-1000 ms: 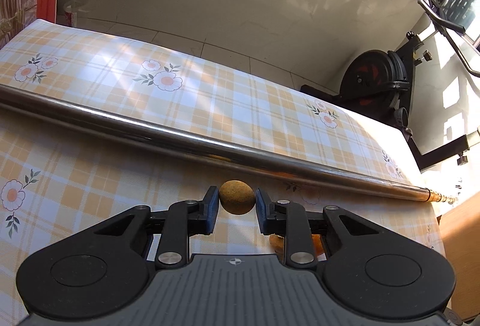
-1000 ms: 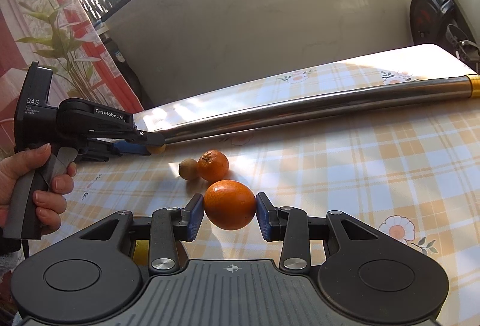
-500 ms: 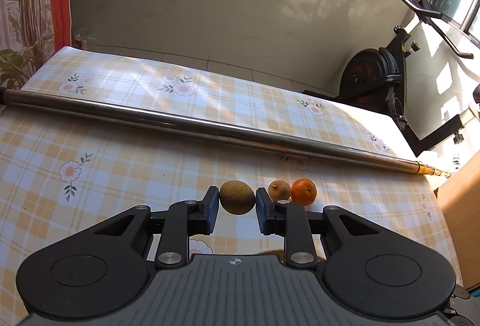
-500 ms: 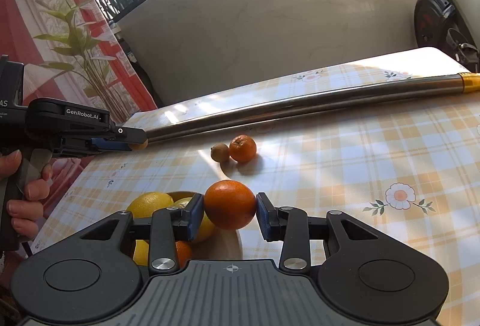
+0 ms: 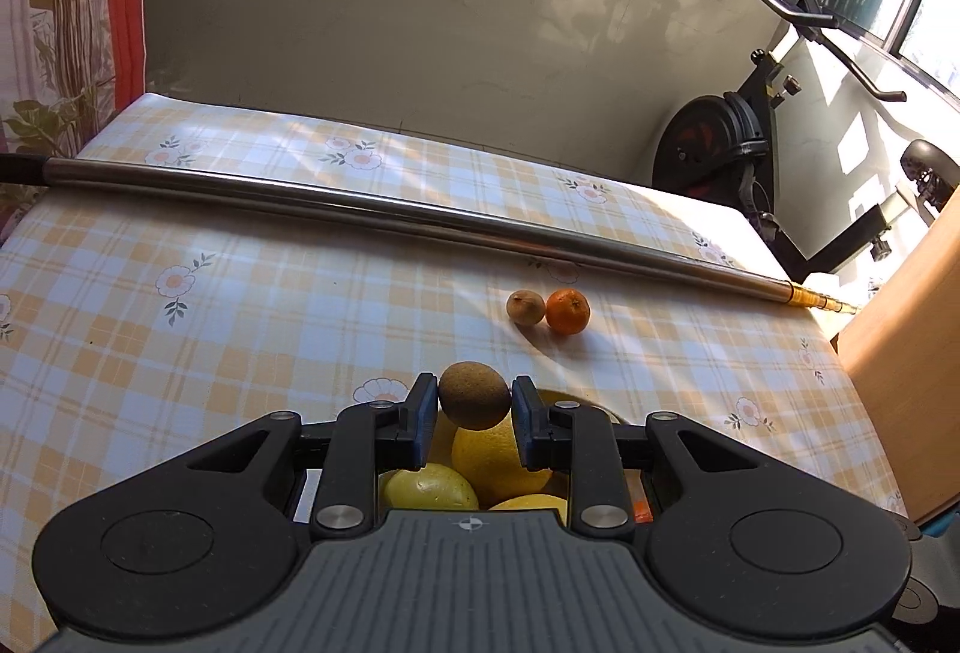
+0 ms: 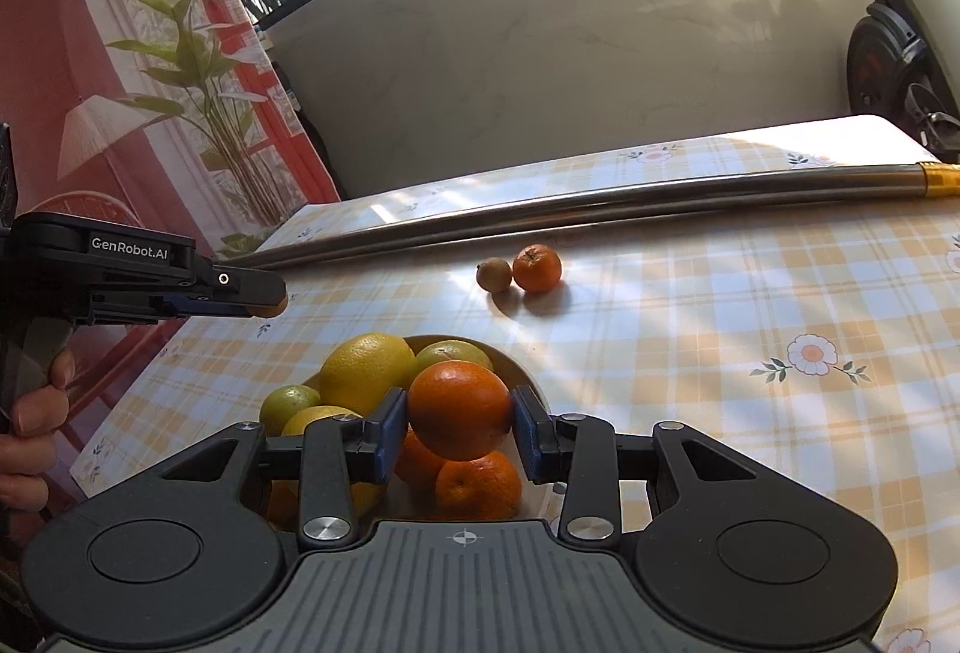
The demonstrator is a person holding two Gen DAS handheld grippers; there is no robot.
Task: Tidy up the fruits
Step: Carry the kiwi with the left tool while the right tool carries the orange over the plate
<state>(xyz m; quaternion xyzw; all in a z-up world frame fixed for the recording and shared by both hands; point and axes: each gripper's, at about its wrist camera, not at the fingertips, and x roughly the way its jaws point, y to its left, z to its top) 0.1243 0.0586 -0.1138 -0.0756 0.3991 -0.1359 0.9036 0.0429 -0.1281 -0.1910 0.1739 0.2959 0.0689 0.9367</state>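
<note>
My left gripper [image 5: 474, 404] is shut on a brown kiwi [image 5: 474, 394], held in the air over a bowl of yellow and orange fruit [image 5: 495, 464]. My right gripper [image 6: 461, 422] is shut on a large orange [image 6: 461, 409] above the same bowl [image 6: 525, 371], which holds lemons, limes and mandarins. On the checked tablecloth beyond, a small kiwi [image 6: 494, 273] and a mandarin [image 6: 537, 267] lie touching each other; the left wrist view shows that kiwi [image 5: 525, 306] and mandarin [image 5: 567, 311] too. The left gripper [image 6: 264, 296] shows from the side, with a hand on its handle.
A long steel pole [image 5: 420, 218] lies across the table [image 5: 180, 353] behind the fruit, its brass tip at the right edge. An exercise bike [image 5: 738, 143] stands past the far right corner. A wooden cabinet [image 5: 900, 353] is beside the table's right edge.
Both grippers have drawn back and risen with their fruit still held. The fruit bowl has come into view under both, and the loose kiwi and mandarin now lie farther off.
</note>
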